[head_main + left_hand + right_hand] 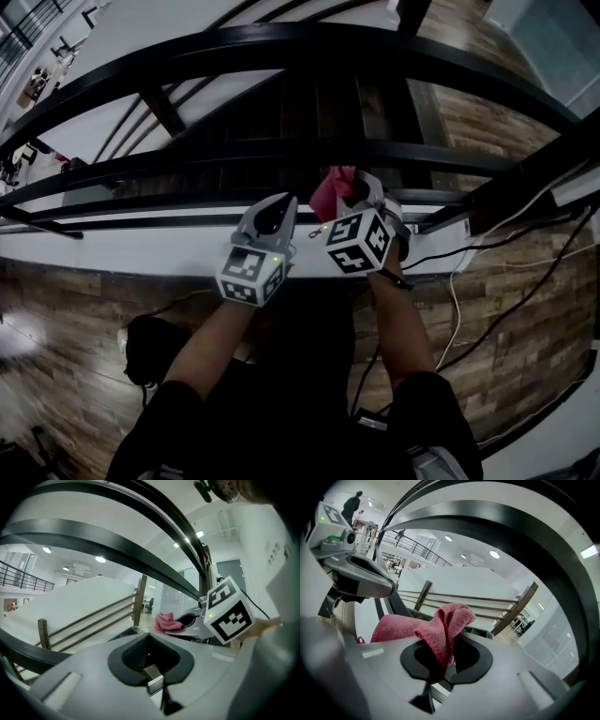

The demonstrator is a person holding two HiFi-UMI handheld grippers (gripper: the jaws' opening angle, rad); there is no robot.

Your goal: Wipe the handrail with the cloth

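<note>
Right claw (449,641) is clenched on the pink cloth (440,623). One fold is pinched between its jaws, and the rest is bunched above the tips and trails off to their left.

Left claw (149,634) is clenched with jaws together and nothing between them.

The head view places both claws side by side below the black handrail (281,42), with the cloth (330,190) standing up from the right claw (349,194) in front of the lower bars. The left claw (278,208) is just beside it.

Only the left gripper view shows the right claw's marker cube (229,616) with the cloth (166,622) beyond it, under the handrail (117,550). Only the right gripper view shows the pinched fold.

Whether the cloth touches any bar cannot be told. The handrail (511,522) runs out of frame at both ends.
</note>
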